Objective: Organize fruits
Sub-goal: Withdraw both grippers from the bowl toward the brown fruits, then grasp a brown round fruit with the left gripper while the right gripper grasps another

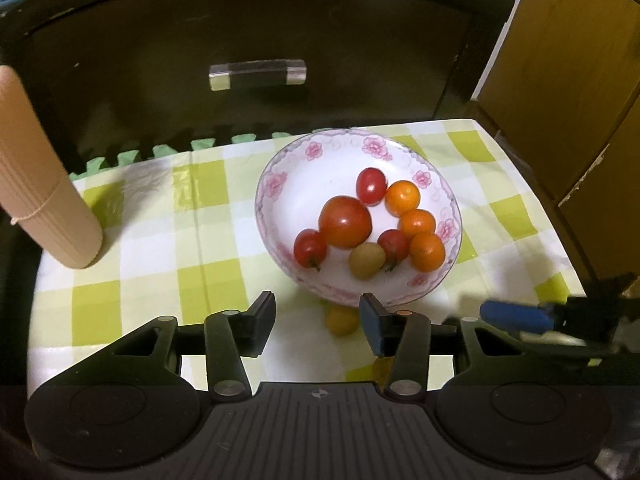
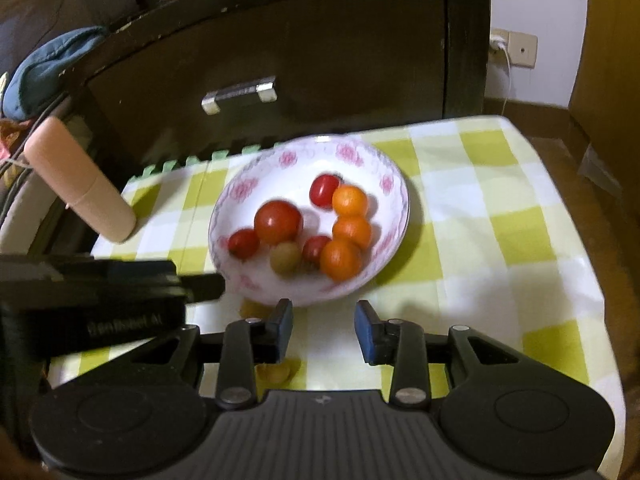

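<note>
A white bowl with pink flowers [image 1: 280, 184] [image 2: 240, 200] sits on the green checked tablecloth and holds several small fruits: a large red tomato [image 1: 345, 222] [image 2: 278, 221], red cherry tomatoes, orange ones and a yellow-green one [image 1: 366, 260]. A yellow fruit [image 1: 341, 319] [image 2: 252, 307] lies on the cloth just in front of the bowl. Another yellow fruit [image 2: 275, 372] lies nearer, by my right gripper's left finger. My left gripper [image 1: 318, 320] is open and empty, the yellow fruit between its fingers. My right gripper [image 2: 323, 330] is open and empty in front of the bowl.
A beige ribbed cylinder [image 1: 44, 184] [image 2: 80, 180] leans at the table's left. A dark cabinet with a drawer handle [image 1: 258, 74] stands behind the table. A wooden door [image 1: 568, 80] is at the right. The other gripper shows at each view's side.
</note>
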Demonstrator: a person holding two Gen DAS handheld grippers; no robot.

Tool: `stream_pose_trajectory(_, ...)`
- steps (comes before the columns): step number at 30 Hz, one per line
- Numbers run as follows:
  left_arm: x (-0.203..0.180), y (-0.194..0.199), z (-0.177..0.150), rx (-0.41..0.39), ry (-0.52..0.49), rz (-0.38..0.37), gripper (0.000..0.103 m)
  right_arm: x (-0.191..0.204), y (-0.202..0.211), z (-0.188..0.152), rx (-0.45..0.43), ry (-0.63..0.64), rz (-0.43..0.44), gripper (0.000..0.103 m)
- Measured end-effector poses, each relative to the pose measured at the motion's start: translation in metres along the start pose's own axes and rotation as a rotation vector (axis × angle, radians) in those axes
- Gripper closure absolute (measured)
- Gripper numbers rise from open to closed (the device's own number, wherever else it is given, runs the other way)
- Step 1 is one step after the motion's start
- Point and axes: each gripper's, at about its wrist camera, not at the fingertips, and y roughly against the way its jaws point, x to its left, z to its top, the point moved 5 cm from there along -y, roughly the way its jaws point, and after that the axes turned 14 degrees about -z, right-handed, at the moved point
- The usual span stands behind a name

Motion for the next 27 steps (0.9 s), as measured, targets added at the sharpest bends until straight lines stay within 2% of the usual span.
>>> stream_pose_trajectory(5, 0.003, 0.003, -0.005, 0.009, 0.003, 0.007, 0.047, 0.012, -0.007, -0.017, 0.051, 0.038, 0.01, 0.07)
stream_pose_trajectory(17, 0.013, 0.0, -0.005, 0.016, 0.037, -0.004, 0.044, 0.04, -0.036, -0.032, 0.133, 0.098, 0.036, 0.07)
stream_pose_trajectory(22, 0.013, -0.006, -0.008, 0.029, 0.035, -0.011, 0.044, 0.043, -0.044, -0.03, 0.123, 0.098, 0.037, 0.07)
stream_pose_trajectory(24, 0.012, -0.009, -0.009, 0.036, 0.037, -0.017, 0.044, 0.043, -0.044, -0.029, 0.119, 0.097, 0.041, 0.073)
stream_pose_trajectory(25, 0.012, -0.01, -0.01, 0.04, 0.039, -0.024, 0.044, 0.043, -0.043, -0.028, 0.12, 0.095, 0.051, 0.078)
stream_pose_trajectory(27, 0.01, -0.013, -0.011, 0.045, 0.04, -0.038, 0.044, 0.042, -0.041, -0.028, 0.124, 0.102, 0.054, 0.079)
